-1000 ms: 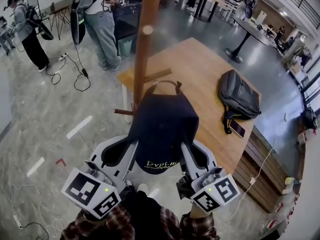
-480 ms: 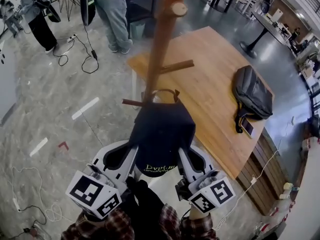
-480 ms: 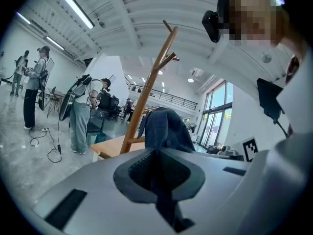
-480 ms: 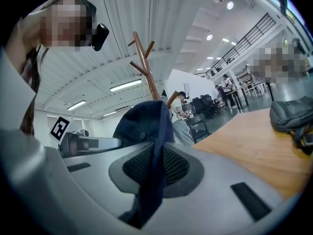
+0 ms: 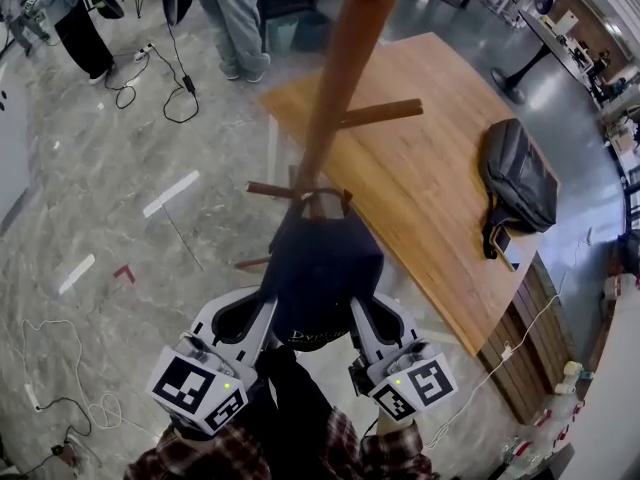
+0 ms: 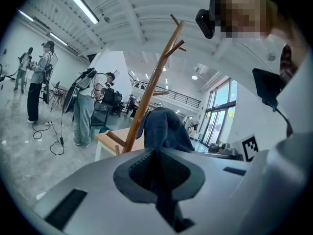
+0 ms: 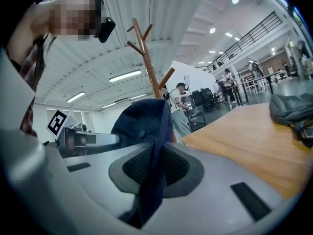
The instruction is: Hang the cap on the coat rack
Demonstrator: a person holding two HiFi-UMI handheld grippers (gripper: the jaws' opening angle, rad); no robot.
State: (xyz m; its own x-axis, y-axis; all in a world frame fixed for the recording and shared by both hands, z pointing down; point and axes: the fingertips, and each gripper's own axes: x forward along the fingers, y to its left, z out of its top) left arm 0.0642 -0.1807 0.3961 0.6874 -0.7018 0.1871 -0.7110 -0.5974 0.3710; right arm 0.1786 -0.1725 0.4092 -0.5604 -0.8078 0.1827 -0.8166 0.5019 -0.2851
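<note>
Grey stone floor [image 5: 90, 168] of big open hall, white tape strips [image 5: 170, 194] and loose cables [image 5: 165, 88] on it at left. Far left, standing person [image 5: 235, 18] in jeans, well apart from the work. Right of centre, wooden table [image 5: 420, 198]. Dark backpack [image 5: 520, 180] lying on its far right part, phone [image 5: 502, 246] just beside backpack's near edge.

Coat rack [image 5: 340, 78] by table's left corner, wooden pole running up through frame centre. Upper peg [image 5: 385, 115] sticking right over the table, low peg [image 5: 272, 189] sticking left.

Dark navy cap [image 5: 322, 268] held up on near side of pole, between both grippers, pale lettering on its near part. Back strap arch of cap right against pole at low peg level; hooked on a peg or not, cannot tell.

Left gripper [image 5: 258, 313] pinching cap's left edge, jaws nearly together on thin cloth. Right gripper [image 5: 362, 316] pinching cap's right edge, jaws narrow, fold of cloth pressed between the pads.

Pole directly beyond the cap, table edge close at far right of it. Plaid sleeves [image 5: 330, 453] at bottom of head view.
</note>
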